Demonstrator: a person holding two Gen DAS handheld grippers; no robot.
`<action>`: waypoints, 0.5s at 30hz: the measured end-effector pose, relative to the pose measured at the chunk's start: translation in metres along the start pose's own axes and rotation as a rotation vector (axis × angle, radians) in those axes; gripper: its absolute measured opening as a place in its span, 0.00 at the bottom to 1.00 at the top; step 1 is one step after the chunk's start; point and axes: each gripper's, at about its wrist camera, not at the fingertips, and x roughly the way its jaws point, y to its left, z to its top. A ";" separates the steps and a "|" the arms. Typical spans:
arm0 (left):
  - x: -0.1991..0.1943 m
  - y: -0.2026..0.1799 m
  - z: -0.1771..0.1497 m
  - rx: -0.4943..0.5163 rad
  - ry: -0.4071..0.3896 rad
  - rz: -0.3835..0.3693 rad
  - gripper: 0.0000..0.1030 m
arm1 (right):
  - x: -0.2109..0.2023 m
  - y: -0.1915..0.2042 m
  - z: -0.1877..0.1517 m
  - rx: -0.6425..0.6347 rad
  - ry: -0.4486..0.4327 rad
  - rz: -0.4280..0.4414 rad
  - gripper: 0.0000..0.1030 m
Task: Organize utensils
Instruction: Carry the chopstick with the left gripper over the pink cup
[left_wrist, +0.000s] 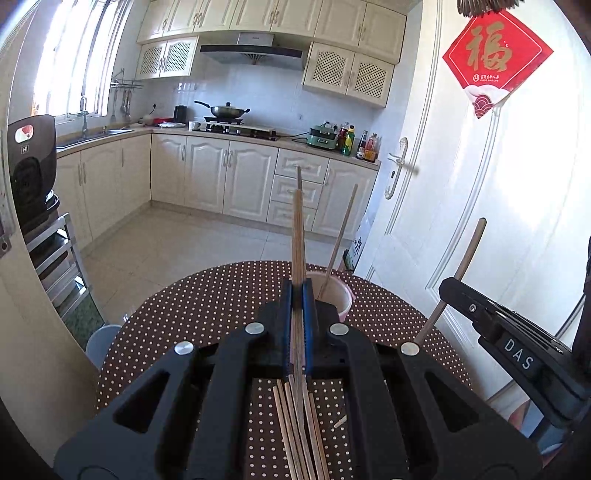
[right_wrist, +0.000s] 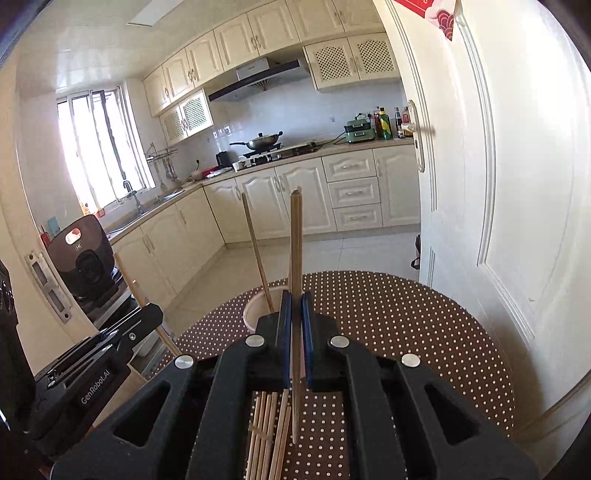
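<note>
Left wrist view: left tongs (left_wrist: 298, 291) clamp chopsticks (left_wrist: 297, 221); right tongs (right_wrist: 295, 299) pinch one chopstick (right_wrist: 296, 236).

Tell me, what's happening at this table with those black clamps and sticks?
A person is sorting chopsticks with a hand-held gripper in each hand. The left gripper is shut on a chopstick, and the right gripper is shut on another chopstick; both are held upright above the dotted table. A cup just ahead already holds one chopstick. More loose chopsticks lie on the table below the grippers, waiting.
</note>
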 end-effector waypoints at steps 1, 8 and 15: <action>0.000 0.000 0.003 -0.001 -0.005 0.001 0.06 | 0.000 0.001 0.003 0.000 -0.008 -0.001 0.04; -0.001 -0.003 0.020 0.002 -0.040 -0.006 0.06 | -0.004 0.003 0.021 0.008 -0.072 -0.007 0.04; -0.003 -0.011 0.036 0.036 -0.070 -0.010 0.06 | -0.007 0.007 0.039 0.003 -0.127 -0.011 0.04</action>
